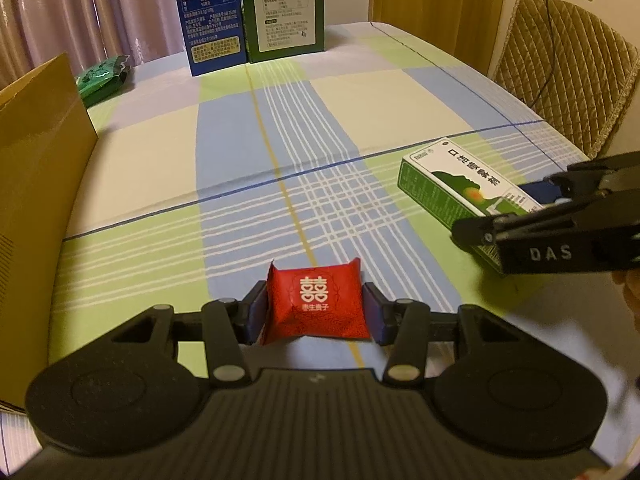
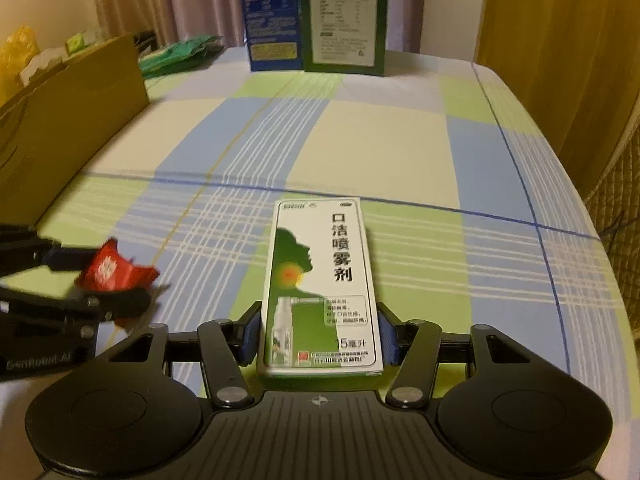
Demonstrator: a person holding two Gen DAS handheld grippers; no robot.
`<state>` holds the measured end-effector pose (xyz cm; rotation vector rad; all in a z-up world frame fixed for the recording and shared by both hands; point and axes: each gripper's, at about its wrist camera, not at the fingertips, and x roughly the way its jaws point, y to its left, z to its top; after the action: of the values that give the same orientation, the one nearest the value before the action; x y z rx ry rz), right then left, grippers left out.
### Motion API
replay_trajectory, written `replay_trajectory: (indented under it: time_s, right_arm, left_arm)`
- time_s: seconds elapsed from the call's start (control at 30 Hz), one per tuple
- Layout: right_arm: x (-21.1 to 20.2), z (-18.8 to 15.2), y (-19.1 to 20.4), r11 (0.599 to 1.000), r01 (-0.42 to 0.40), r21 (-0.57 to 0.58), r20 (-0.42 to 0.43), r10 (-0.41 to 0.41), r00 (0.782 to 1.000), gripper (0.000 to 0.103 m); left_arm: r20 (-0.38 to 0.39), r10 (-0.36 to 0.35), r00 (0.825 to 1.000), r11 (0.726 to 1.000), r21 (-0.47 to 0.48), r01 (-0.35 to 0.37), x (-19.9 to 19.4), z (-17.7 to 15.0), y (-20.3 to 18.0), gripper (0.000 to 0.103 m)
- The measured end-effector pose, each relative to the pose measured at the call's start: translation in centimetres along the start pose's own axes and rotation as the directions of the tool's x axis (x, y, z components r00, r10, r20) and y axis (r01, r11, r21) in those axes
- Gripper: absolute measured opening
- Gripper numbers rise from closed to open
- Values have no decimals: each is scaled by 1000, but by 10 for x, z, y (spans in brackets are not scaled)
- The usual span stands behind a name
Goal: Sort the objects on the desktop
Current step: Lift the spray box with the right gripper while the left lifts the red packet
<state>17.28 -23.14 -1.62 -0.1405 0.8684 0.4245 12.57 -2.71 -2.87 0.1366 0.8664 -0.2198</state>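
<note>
Red packet (image 1: 318,306) white double-happiness print | pinched in left tongs (image 1: 316,312) | right tongs (image 2: 318,334) clamp green-white spray box (image 2: 320,280)

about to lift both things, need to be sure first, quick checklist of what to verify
1. Left gripper pads on both sides of the red packet: ok.
2. Right gripper pads pressing the spray box: ok.
3. Spray box straight between the fingers: ok.
4. Grippers apart from each other: ok.
5. Cardboard box open and reachable at the left: ok.
6. Packet lifted off the tablecloth: cannot tell.
</note>
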Motion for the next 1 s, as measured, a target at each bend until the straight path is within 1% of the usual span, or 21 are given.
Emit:
replay_trajectory:
  time_s: [0.1, 0.2, 0.3, 0.37, 0.4, 0.57, 1.0]
  right_arm:
    - [3, 4, 1, 1000, 16, -8, 23, -16, 1000, 64]
    - [9, 7, 3, 999, 20, -28, 34, -19, 999, 64]
    - [15, 9, 3, 1000, 7, -21, 27, -6, 1000, 64]
    - [17, 9, 4, 999, 16, -32, 30, -15, 999, 63]
    - [16, 9, 4, 999, 19, -31, 31, -18, 999, 53]
    - [11, 9, 4, 1000, 20, -8, 25, -20, 999, 53]
    - [-4, 6, 15, 1000, -7, -13, 54, 7, 999, 53]
  left_arm:
    - [-2, 0, 1000, 1000, -1, 0, 1, 0, 0, 44]
    - [-4, 3, 1000, 1000, -4, -3, 2, 0, 1, 44]
    - [-4, 4, 1000, 1000, -9, -4, 3, 1, 3, 44]
    - [-4, 3, 1000, 1000, -10, -3, 4, 2, 4, 44]
    - [-4, 2, 1000, 1000, -9, -3, 4, 3, 4, 44]
    - [-4, 1, 1000, 1000, -3, -1, 5, 3, 3, 44]
    - [-5, 3, 1000, 1000, 1, -3, 5, 3, 3, 44]
